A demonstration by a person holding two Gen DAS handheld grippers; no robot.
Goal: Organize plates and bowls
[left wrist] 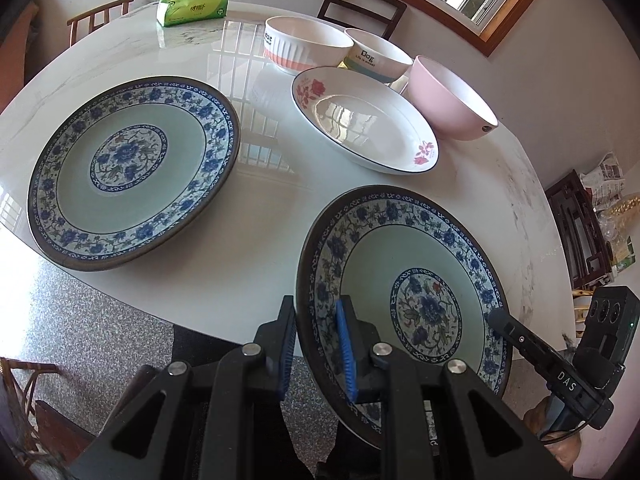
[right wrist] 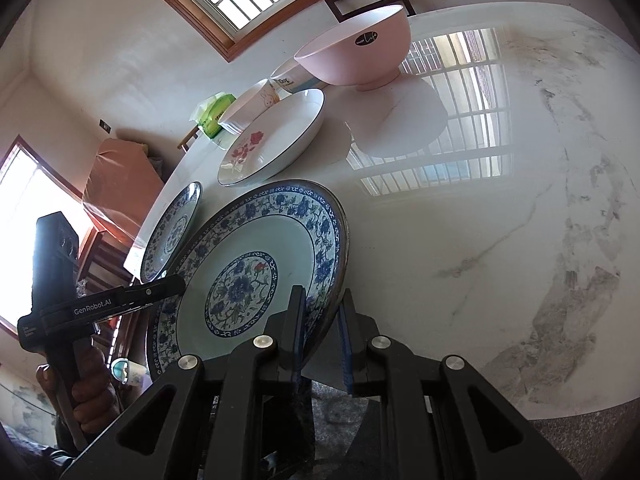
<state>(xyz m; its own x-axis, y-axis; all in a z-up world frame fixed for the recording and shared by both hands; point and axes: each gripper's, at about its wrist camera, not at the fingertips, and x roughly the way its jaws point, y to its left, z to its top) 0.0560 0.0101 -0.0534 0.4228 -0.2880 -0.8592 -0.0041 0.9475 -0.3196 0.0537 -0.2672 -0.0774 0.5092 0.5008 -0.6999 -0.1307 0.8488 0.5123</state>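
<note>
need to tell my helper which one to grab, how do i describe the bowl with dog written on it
On the white marble table, look to the far side where three bowls sit in a row behind the rose-printed plate. The dog bowl is the middle one, between the ribbed bowl and the pink bowl. Only it has black lettering.

The near rim of the held blue-patterned plate (left wrist: pixel 404 264) is being hidden behind gripper fingers (left wrist: pixel 347 354); the ribbed bowl (right wrist: pixel 256 102) is being partly covered by the floral plate (right wrist: pixel 276 136).
</note>
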